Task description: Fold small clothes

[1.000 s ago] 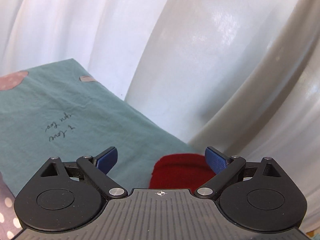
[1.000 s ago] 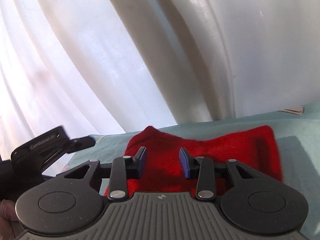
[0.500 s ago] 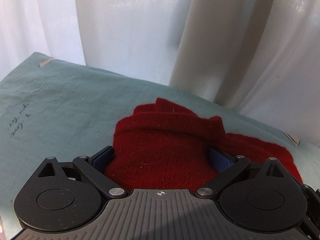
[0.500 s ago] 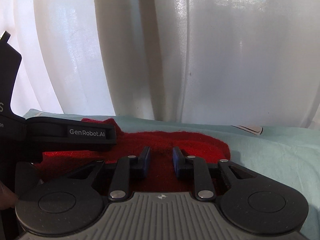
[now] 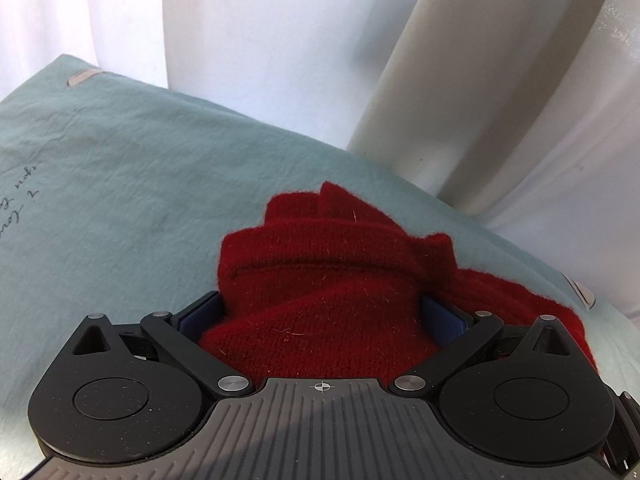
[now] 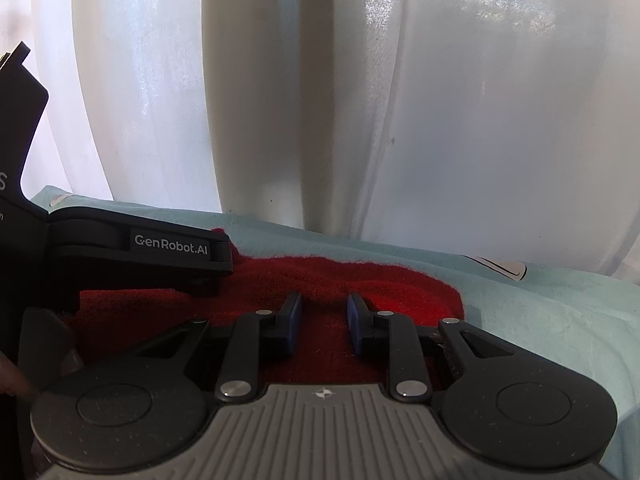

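Knitwear first: red knit garment (image 5: pixel 320 320) lies bunched on a pale green cloth (image 5: pixel 120 180) spread over the surface, white curtain (image 5: pixel 280 60) right behind. Left gripper (image 5: pixel 322 312) has its jaws spread wide w/ a thick hump of the knit filling the gap between the blue pads; they look pressed against the fabric on both sides, but I can't tell if that's a firm clamp or just a loose straddle. Prob. set there to gather the bulky rolled end so it can be turned over as one piece. Right gripper (image 6: pixel 323 320) sits over the flatter part of the same garment (image 6: pixel 400 288), jaws partly apart w/ a narrow gap, nothing pinched between them that I can see; looks like it's pinning or steadying the flat end while the other side works. Fold reads as early, since the piece is lumpy, not squared. Printed script shows on the cloth at far left.
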